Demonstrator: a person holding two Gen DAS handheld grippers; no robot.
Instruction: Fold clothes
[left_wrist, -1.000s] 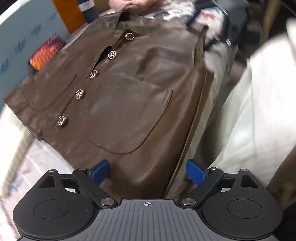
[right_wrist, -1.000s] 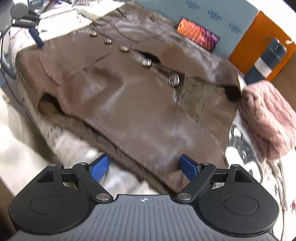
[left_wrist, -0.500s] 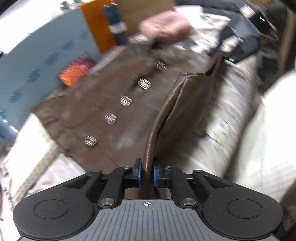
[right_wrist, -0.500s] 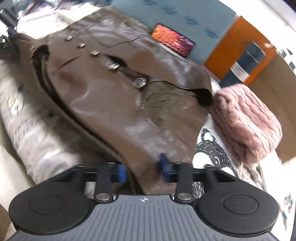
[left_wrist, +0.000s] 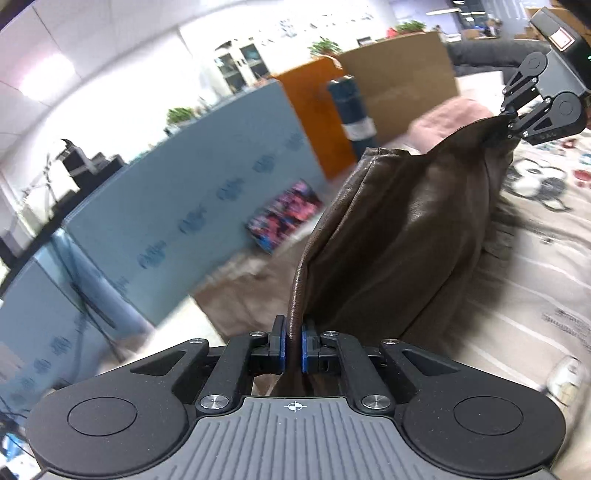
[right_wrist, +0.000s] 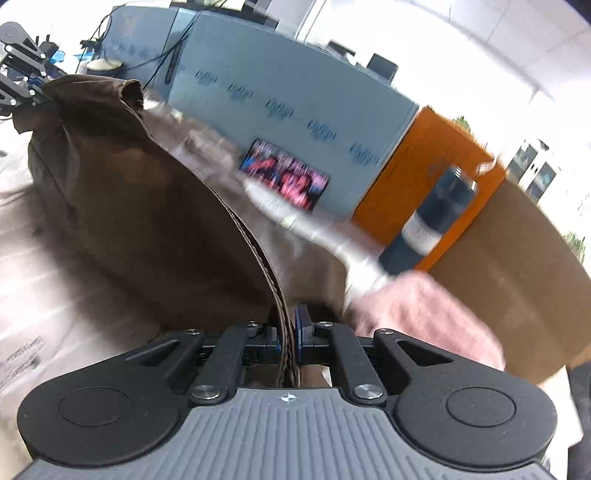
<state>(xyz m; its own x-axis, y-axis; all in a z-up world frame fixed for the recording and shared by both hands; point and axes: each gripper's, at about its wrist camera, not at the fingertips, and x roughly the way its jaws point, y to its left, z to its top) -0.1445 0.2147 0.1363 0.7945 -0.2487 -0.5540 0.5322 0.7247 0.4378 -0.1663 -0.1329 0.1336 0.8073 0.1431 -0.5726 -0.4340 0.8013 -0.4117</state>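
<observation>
Above the printed bedsheet (left_wrist: 535, 280), left gripper (left_wrist: 293, 349) and right gripper (right_wrist: 287, 341) are each clamping the brown jacket (left_wrist: 399, 236) edge, lifting it toward 12 o'clock; next probably carrying the edge across to fold.

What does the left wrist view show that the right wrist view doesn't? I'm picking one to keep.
Only the left wrist view shows the right claw pinching the brown jacket's far edge and the cartoon-print sheet. Only the right wrist view shows the left claw gripping the jacket. Both share the jacket, the pink knit, the dark bottle and the orange box.
</observation>
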